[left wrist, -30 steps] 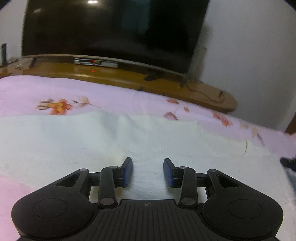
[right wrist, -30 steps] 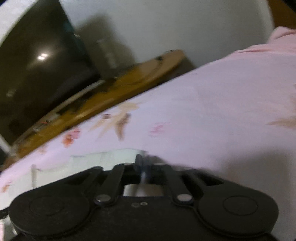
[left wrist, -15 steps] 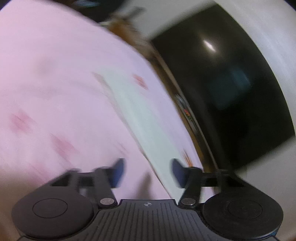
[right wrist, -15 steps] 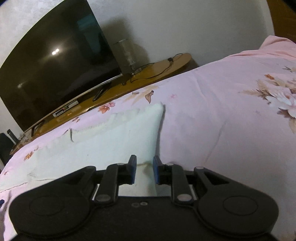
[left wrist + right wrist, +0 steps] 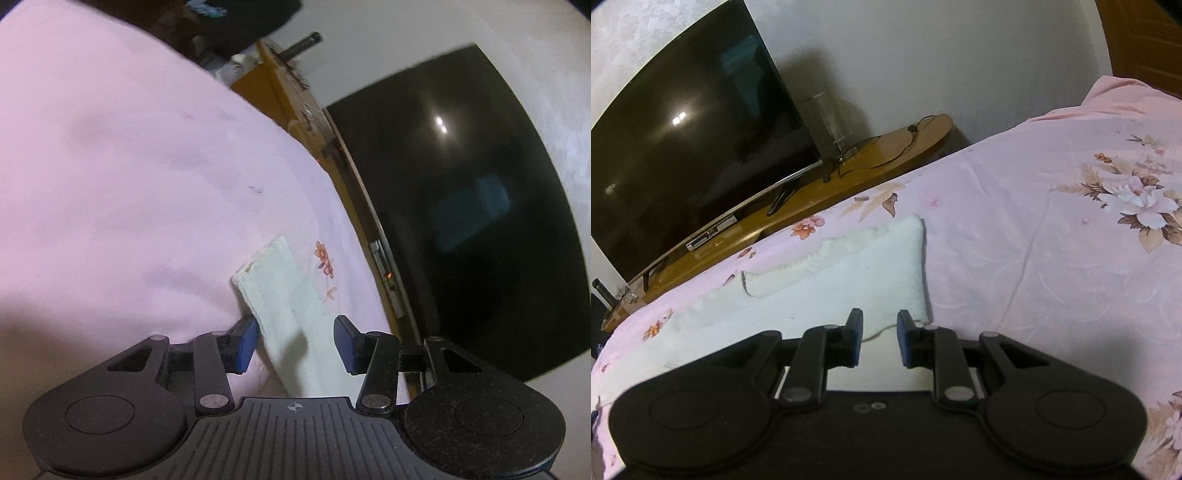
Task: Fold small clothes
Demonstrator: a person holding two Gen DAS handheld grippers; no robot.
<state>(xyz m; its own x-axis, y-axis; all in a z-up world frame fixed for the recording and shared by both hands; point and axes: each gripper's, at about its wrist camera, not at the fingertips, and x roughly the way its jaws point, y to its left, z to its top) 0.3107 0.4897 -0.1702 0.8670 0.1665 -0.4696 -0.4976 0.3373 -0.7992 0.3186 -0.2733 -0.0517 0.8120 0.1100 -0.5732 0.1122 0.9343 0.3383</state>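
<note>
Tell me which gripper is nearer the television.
Left. The left gripper sits at the cloth's end, beside the television; the right gripper is at the cloth's other end, farther off.

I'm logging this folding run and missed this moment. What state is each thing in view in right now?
White cloth: lying folded on the bedsheet, held by neither gripper.
Left gripper: jaws open and just been closing, cloth end between them, not pinched.
Right gripper: jaws open over the cloth's near corner.
Bedsheet: spread out, lightly creased.
TV: screen dark.
</note>
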